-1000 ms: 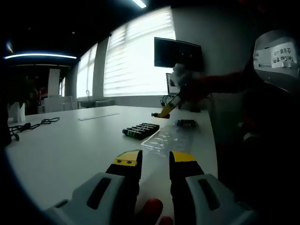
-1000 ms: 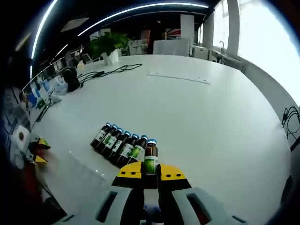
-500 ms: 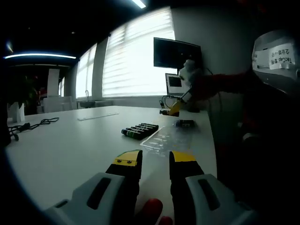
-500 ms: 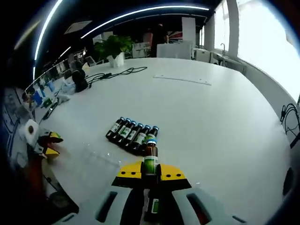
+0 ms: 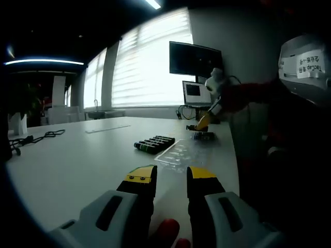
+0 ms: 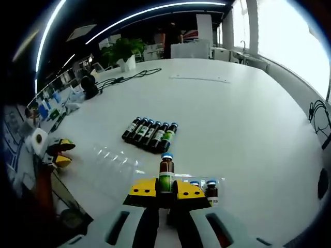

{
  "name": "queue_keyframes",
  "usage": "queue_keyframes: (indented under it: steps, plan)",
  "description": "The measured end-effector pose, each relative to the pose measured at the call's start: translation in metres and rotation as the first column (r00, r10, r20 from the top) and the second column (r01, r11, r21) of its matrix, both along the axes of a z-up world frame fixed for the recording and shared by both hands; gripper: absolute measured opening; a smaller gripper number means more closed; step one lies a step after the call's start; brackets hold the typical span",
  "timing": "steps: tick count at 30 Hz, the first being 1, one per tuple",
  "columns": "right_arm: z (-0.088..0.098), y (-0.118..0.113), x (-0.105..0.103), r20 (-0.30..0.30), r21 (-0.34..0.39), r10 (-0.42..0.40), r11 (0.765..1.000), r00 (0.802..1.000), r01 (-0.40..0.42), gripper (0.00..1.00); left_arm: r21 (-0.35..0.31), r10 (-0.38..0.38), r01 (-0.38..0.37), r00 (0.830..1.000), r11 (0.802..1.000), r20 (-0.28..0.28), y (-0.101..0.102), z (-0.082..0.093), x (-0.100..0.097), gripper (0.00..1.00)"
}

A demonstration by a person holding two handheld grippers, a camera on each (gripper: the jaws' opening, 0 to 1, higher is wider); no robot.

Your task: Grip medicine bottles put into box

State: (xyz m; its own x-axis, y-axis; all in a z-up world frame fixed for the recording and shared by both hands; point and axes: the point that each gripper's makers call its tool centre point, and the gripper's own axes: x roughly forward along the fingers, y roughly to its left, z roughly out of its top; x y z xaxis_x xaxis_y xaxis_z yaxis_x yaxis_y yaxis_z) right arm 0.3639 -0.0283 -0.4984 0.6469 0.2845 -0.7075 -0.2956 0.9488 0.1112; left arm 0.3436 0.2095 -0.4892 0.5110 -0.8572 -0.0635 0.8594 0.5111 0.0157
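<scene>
Left gripper view: the left gripper (image 5: 171,178) hangs over a white table (image 5: 77,160), its yellow-tipped jaws parted with nothing between them. Farther along the table lies a row of bottles (image 5: 153,143) on their sides, touching one another. Just beside the row sits a clear tray (image 5: 183,153). Past the tray, the right gripper (image 5: 199,124) is held by a person's hand (image 5: 214,82) above a small dark cluster, too blurred to identify. A window with blinds (image 5: 147,64) fills the far wall; a dark monitor (image 5: 195,59) stands beside it. A cable (image 5: 36,137) lies near the table's left edge.

Right gripper view: the right gripper (image 6: 166,187) is clamped on a brown bottle (image 6: 166,173) with a green label and blue cap, held upright. Below it stands a clear box (image 6: 207,188) holding two bottles. The row of bottles (image 6: 151,134) lies farther out. The left gripper (image 6: 58,154) appears at the left table edge. A potted plant (image 6: 121,51) stands at the far end, under a ceiling light strip (image 6: 139,13).
</scene>
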Motion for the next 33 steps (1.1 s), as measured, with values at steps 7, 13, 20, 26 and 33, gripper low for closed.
queue_keyframes:
  steps: [7,13,20,26,33]
  plan:
    - [-0.009,0.005,-0.013,-0.03,0.011,0.001,1.0,1.0,-0.001,0.07,-0.001,-0.001,0.001,1.0,1.0,0.001,0.0,0.0,0.0,0.18]
    - [-0.011,0.006,-0.018,-0.037,0.013,-0.005,1.0,0.999,0.005,0.07,-0.004,-0.007,0.007,1.0,1.0,0.001,-0.001,0.001,-0.001,0.18]
    - [-0.012,0.008,-0.021,-0.038,0.016,-0.001,1.0,0.999,0.002,0.07,-0.005,-0.006,0.006,1.0,1.0,0.0,-0.001,0.001,-0.001,0.18]
    - [-0.012,0.008,-0.021,-0.034,0.009,0.008,1.0,0.999,-0.007,0.07,-0.004,-0.004,0.004,1.0,1.0,-0.001,-0.001,0.001,-0.001,0.18]
    - [-0.014,0.008,-0.023,-0.037,0.005,0.012,1.0,0.999,-0.012,0.07,-0.002,-0.001,0.001,1.0,1.0,-0.001,-0.001,0.001,0.0,0.18]
